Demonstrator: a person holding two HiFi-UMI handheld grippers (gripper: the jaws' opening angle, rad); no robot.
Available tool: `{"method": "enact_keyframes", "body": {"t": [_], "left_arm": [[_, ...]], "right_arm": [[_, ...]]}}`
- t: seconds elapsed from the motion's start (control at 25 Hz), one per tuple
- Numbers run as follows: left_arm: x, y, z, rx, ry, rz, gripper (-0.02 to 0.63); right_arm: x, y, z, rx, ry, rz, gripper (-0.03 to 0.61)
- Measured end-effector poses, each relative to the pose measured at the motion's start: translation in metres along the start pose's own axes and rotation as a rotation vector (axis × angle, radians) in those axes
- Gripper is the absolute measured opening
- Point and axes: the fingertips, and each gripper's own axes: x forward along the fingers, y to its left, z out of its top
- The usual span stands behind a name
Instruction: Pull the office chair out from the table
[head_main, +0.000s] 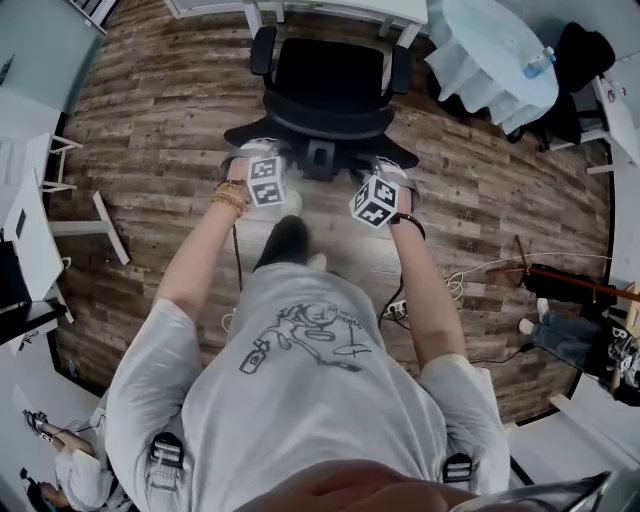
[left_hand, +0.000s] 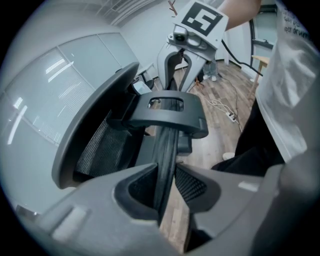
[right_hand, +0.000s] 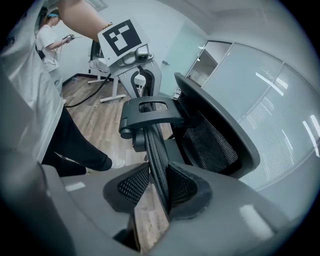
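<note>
The left claw (left_hand: 167, 175) is partly closed and pinches the thin top edge (left_hand: 165, 147) of the black mesh office chair (head_main: 330, 80). The chair back stands right in front of this claw. Its seat lies past the claw, close to the white counter (head_main: 320, 6). The right claw (right_hand: 156, 186) is partly closed too and pinches the same edge, further along. Brown wooden floor (head_main: 150, 120) lies under both claws.

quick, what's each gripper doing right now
Left gripper: closed on the top edge of the chair back.
Right gripper: closed on that same top edge, further along.
</note>
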Motion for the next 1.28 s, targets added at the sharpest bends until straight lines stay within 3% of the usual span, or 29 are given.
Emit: {"method": "enact_keyframes", "body": {"t": [1.28], "left_arm": [[-0.065, -0.114, -0.035, 0.043, -0.044, -0.031, 0.107]], "right_arm": [[-0.05, 0.136, 0.035, 0.038, 0.02, -0.018, 0.115]]}}
